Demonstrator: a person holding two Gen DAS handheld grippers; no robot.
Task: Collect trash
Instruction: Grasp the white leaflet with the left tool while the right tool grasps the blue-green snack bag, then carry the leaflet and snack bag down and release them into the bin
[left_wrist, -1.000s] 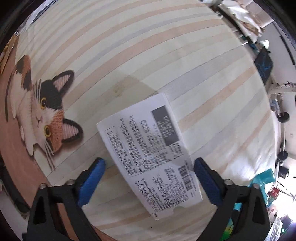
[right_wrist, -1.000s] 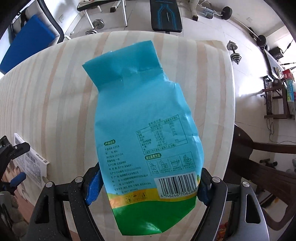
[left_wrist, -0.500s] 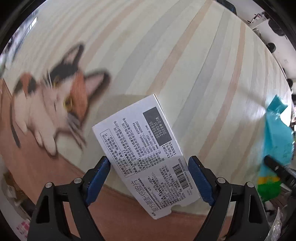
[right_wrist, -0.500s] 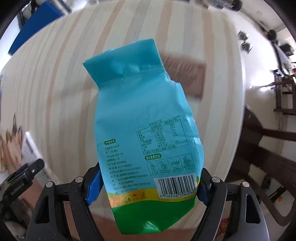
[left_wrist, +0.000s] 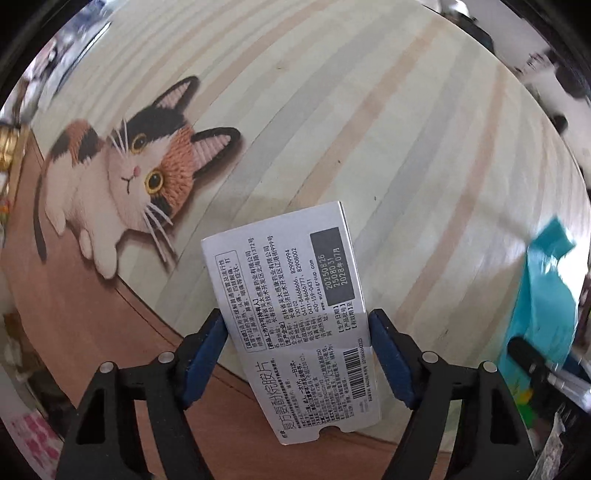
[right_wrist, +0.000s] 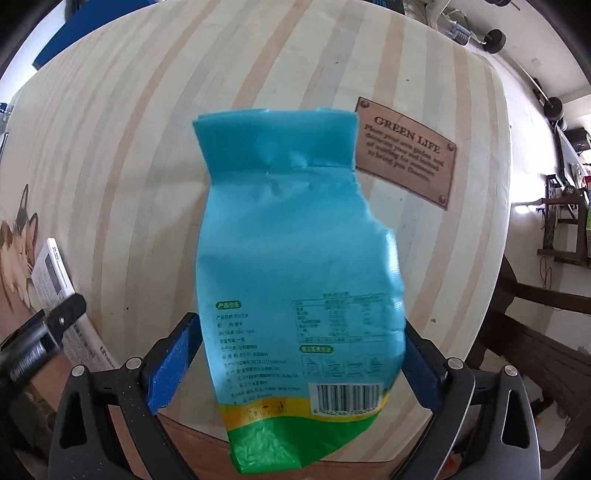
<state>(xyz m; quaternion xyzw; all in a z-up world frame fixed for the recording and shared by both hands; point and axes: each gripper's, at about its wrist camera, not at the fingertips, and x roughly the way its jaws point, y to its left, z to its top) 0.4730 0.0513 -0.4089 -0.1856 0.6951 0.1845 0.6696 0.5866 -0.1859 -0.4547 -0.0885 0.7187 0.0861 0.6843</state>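
Note:
A white printed medicine box (left_wrist: 284, 280) hangs above the table between the blue pads of my left gripper (left_wrist: 295, 315). Its jaws are closing and both pads lie against the box's long edges. A teal and green snack bag (right_wrist: 295, 229) hangs between the pads of my right gripper (right_wrist: 299, 323). Those jaws are opening, and the bag's edges still touch both pad tips. The bag's print is blurred. Each view catches the other side at its edge: the bag (left_wrist: 543, 295) at the right, the box (right_wrist: 51, 280) at the left.
Both grippers point down over a round table with a striped cloth (left_wrist: 369, 129). The cloth bears a cat picture (left_wrist: 140, 173) and a brown "GREEN LIFE" plaque print (right_wrist: 406, 151). A dark wooden chair (right_wrist: 535, 332) stands past the right rim. Dumbbells (right_wrist: 495, 38) lie on the floor.
The left jaws narrowed onto the box, which turned straighter between them. The right jaws widened slightly and the bag twisted. Both hands slid across the table, and the plaque came into view.

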